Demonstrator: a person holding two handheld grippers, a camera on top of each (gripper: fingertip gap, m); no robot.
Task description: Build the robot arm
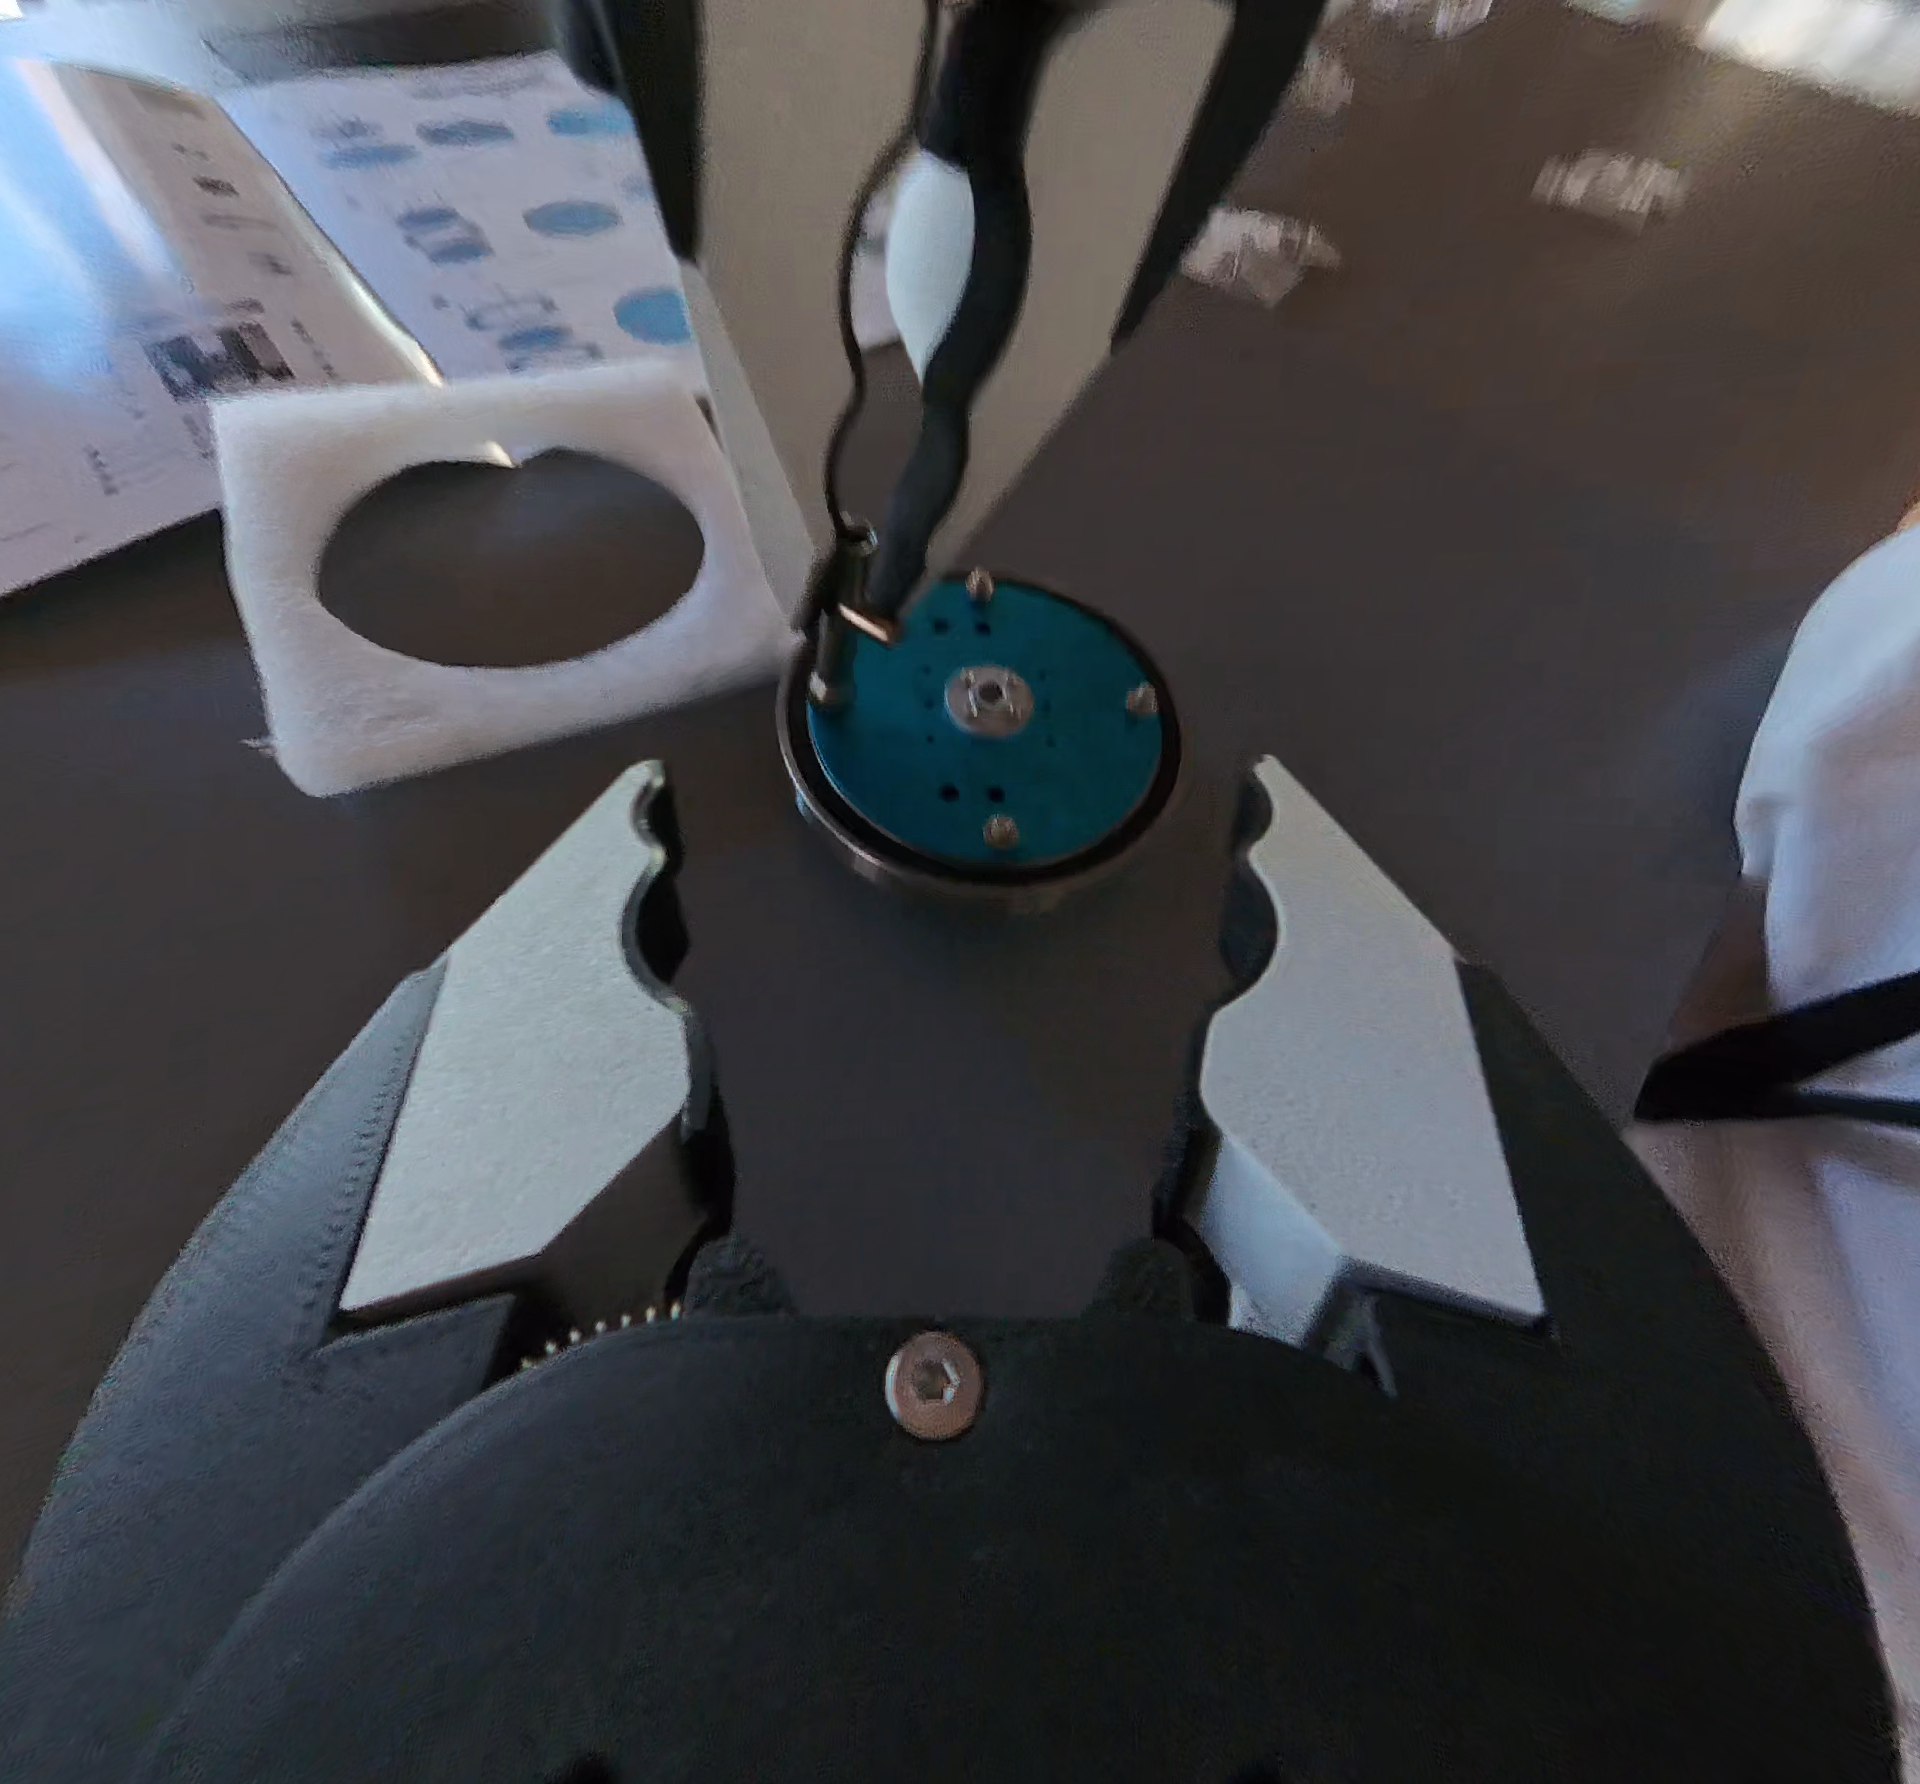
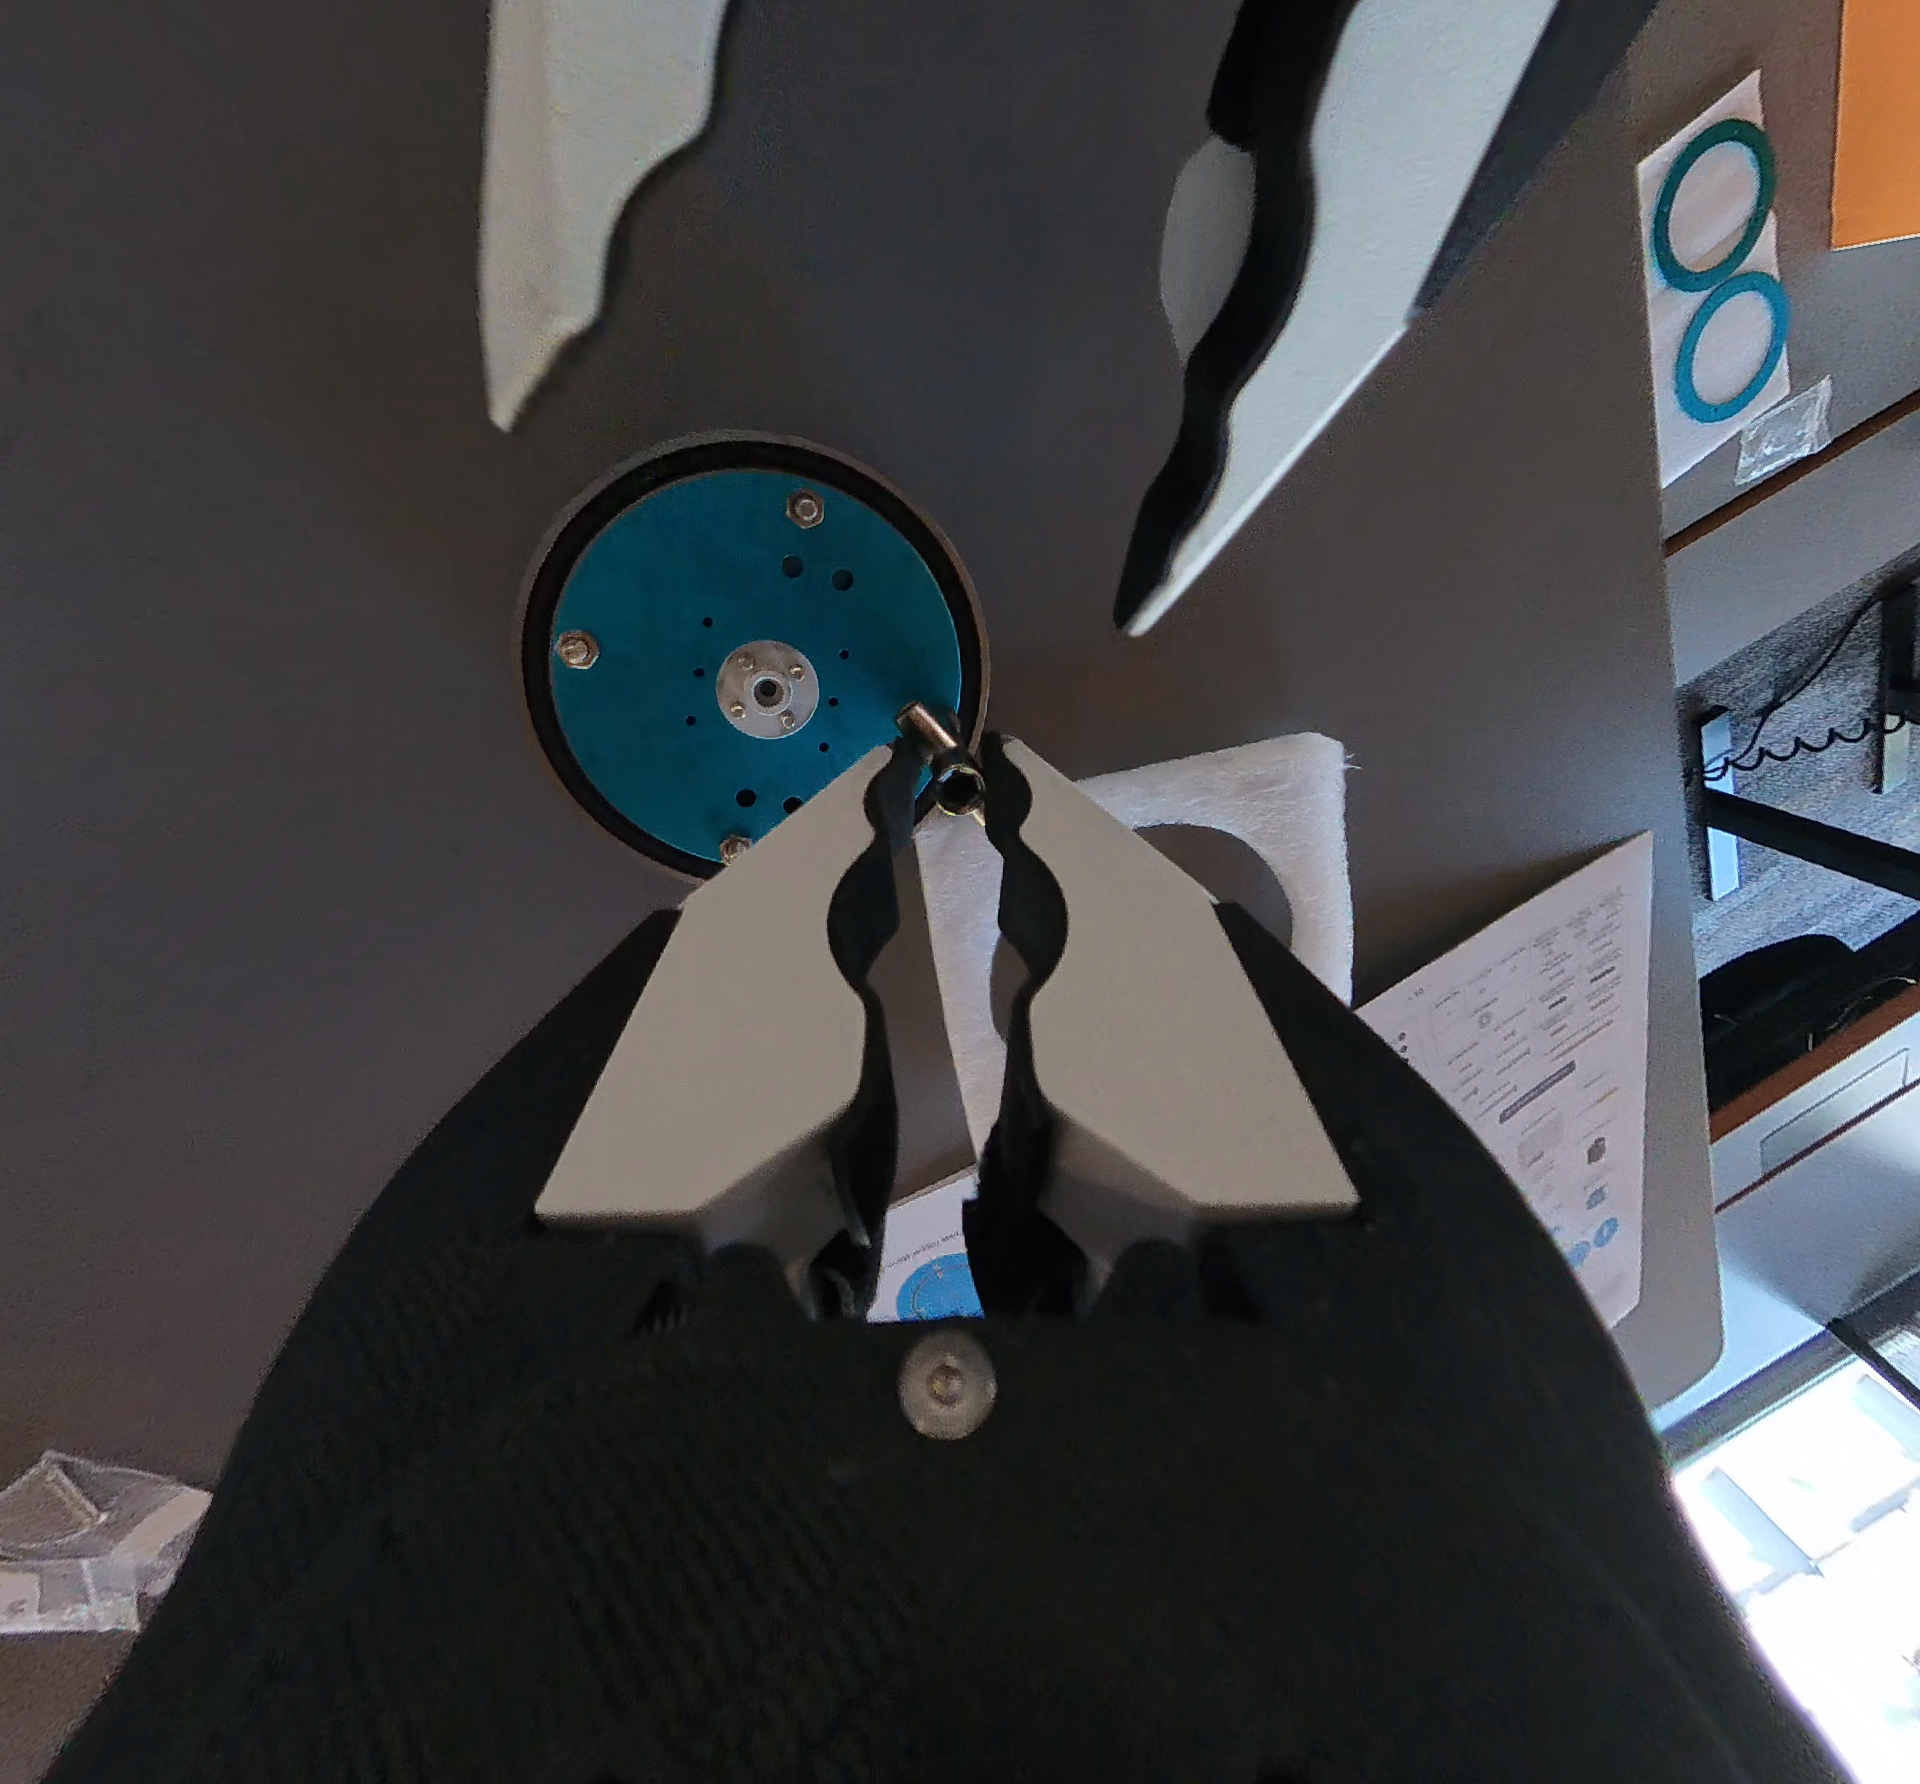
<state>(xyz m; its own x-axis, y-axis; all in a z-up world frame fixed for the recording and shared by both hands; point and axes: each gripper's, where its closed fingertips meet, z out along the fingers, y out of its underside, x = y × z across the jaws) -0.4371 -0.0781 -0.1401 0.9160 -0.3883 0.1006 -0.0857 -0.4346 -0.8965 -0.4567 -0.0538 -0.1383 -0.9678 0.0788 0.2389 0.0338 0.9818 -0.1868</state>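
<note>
Right gripper [image 2: 940, 768] is pinching a small metal socket tool [image 2: 951, 778] between its fingertips, jaws nearly closed around it. The tool's tip is touching the rim area of the blue disc [image 2: 727, 664], at one of the edge nuts. In the left wrist view the tool [image 1: 836, 633] is standing tilted on the disc's far-left edge, with the right gripper coming in from the far side.

Left gripper [image 1: 956, 799] is hanging open and holding nothing, jaws spread wide. The disc [image 1: 987, 758] is sitting just beyond its fingertips, centred between them and apart from both.

The disc is lying flat on the dark table [image 1: 1455, 591], inside a dark round housing. It is carrying a silver hub [image 2: 767, 690] at centre and hex nuts near the rim.

A white foam block [image 1: 343, 695] with a round cutout is lying left of the disc, just beside it. A printed sheet [image 1: 468, 207] is lying beyond the foam, far left.

Two teal rings [image 2: 1720, 280] in a clear bag are sitting near the table edge in the right wrist view. Clear plastic bags [image 1: 1257, 254] are scattered far right in the left wrist view; motion blur is heavy there, so contents are probably small parts, can't confirm.

A white sleeve [image 1: 1839, 799] is showing at the right edge.
</note>
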